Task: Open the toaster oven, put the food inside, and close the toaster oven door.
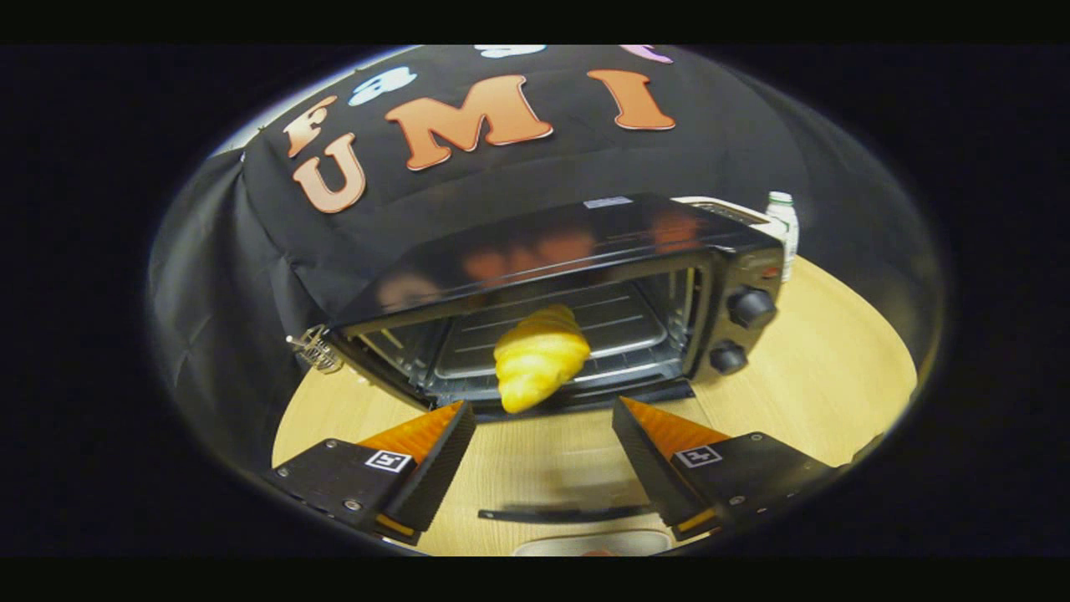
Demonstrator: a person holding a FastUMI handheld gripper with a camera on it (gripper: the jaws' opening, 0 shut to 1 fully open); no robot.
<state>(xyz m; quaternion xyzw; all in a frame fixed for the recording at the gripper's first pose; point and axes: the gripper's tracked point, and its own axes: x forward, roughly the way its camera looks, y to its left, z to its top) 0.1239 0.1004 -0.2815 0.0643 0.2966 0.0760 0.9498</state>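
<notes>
The wooden table (802, 376) carries a black toaster oven (577, 293) with its door (568, 512) dropped open toward the gripper; the door's handle shows as a dark bar low between the fingers. Two knobs (750, 307) sit on the oven's right panel, and a plastic bottle (783, 219) stands behind it. A croissant (539, 355) sits at the front of the oven's opening, its lower tip reaching out over the front lip of the rack (585, 334); whether it rests fully on the rack cannot be told. The gripper (543, 431) holds its jaws wide apart and empty, just short of the croissant.

The main risk appears to be the croissant's place: so near the front edge, it may tip out onto the door, or get pinched when the door swings up. Lifting the door by its handle with wide jaws may also slip, letting it bang. A nudge deeper first would likely be safer.
</notes>
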